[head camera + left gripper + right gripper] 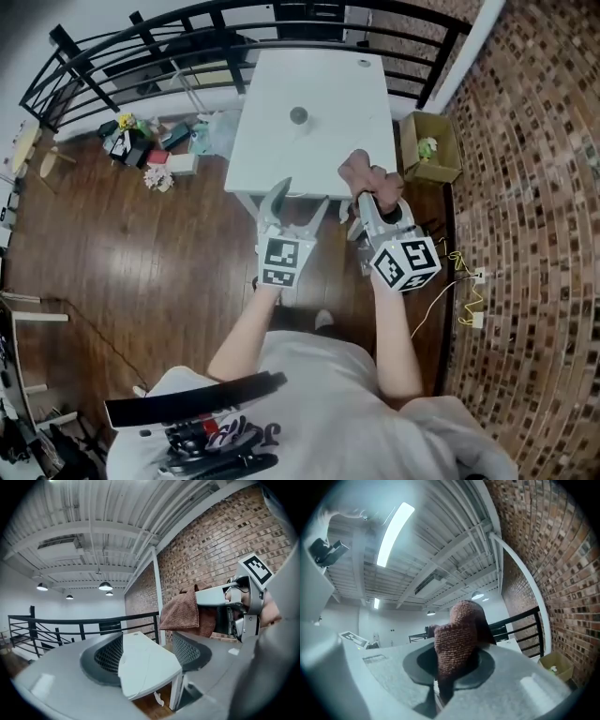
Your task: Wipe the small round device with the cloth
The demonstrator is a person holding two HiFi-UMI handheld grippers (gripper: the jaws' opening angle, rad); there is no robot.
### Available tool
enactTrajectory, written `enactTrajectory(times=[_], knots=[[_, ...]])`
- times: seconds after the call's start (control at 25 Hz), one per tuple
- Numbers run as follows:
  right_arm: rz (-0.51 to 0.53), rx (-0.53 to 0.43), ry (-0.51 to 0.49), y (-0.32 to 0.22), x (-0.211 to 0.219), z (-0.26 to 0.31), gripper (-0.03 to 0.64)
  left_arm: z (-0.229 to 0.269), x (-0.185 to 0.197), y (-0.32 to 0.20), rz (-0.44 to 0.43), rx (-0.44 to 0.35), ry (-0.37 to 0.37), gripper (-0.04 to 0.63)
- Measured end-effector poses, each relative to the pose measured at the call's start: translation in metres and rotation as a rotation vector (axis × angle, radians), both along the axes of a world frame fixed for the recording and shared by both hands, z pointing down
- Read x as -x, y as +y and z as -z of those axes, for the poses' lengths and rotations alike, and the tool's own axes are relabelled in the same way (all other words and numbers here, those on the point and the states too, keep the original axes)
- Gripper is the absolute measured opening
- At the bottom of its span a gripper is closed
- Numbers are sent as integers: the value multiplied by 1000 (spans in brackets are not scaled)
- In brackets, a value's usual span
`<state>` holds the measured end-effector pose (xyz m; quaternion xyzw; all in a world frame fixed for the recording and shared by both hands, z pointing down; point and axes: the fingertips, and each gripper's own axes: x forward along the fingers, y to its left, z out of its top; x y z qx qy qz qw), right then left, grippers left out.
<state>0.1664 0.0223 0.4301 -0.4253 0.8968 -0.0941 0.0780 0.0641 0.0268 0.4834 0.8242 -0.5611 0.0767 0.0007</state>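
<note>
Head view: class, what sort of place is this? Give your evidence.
Probably a loft-style mezzanine workspace: an exposed brick wall, a black metal railing edging the wooden floor, and in the left gripper view a bare beamed ceiling.

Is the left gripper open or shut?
Open: the left gripper has jaws wide apart, nothing between them; the white table shows beyond.

Bench [272, 141] top mostly bare; only small round device [298, 115] mid-top, tiny dark spot [364, 64] near far right corner. Near edge taken up by left tool [300, 202] and right tool [367, 202] with bunched cloth [361, 172], side by side, narrow gap between. Railing [141, 47] hems far and left sides. Brick wall [534, 187] close on right, cardboard box [412, 164] between it and bench. Floor clutter [150, 145] left of bench.
</note>
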Motion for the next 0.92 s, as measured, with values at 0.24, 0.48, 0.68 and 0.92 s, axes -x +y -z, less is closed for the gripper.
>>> enactTrajectory(times=[0.24,0.48,0.68,0.92], knots=[[-10,-99,31,24,14,44,25,38,26,21,27,-67,56,336],[-15,-100,51,45,41,44,25,43,63,40,47,-82,98,314],[-22,-50,60,54,53,27,26,28,78,50,58,-36,123,310],[-43,-54,66,56,48,30,25,25,87,56,68,-45,119,310]])
